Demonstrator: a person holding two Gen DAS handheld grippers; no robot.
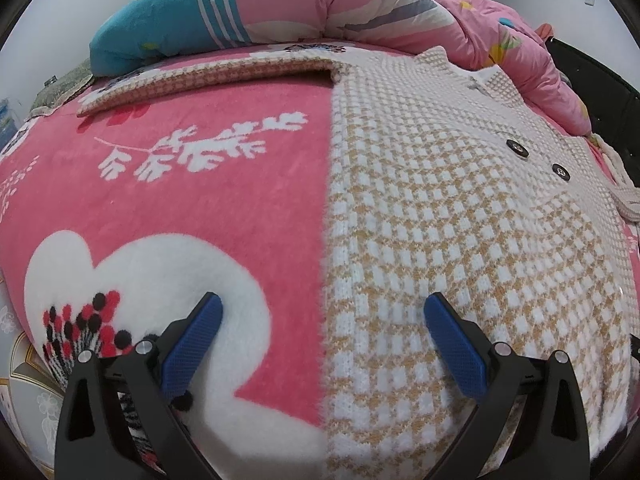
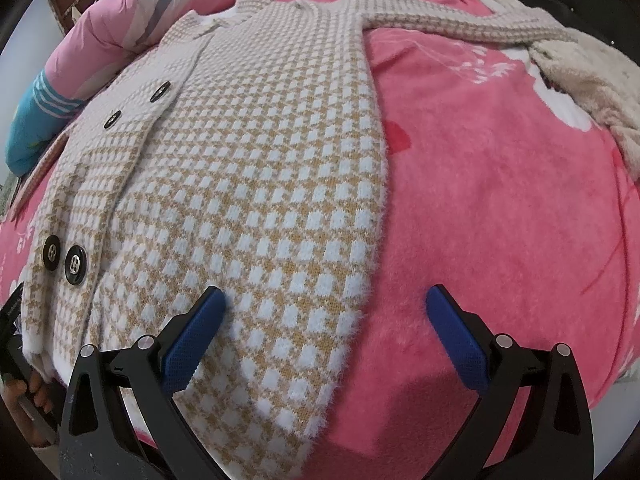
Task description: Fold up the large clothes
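A checked cardigan [image 1: 440, 200] lies flat on a pink blanket [image 1: 200, 200]. Left tool [image 1: 323, 320] and right tool [image 2: 326, 314] both spread over its near hem corners.

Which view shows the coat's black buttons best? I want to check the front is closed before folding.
The right wrist view: four buttons show along the overlapped front of the checked coat, the nearest pair large and sharp. The left wrist view catches only two small buttons near the right edge.
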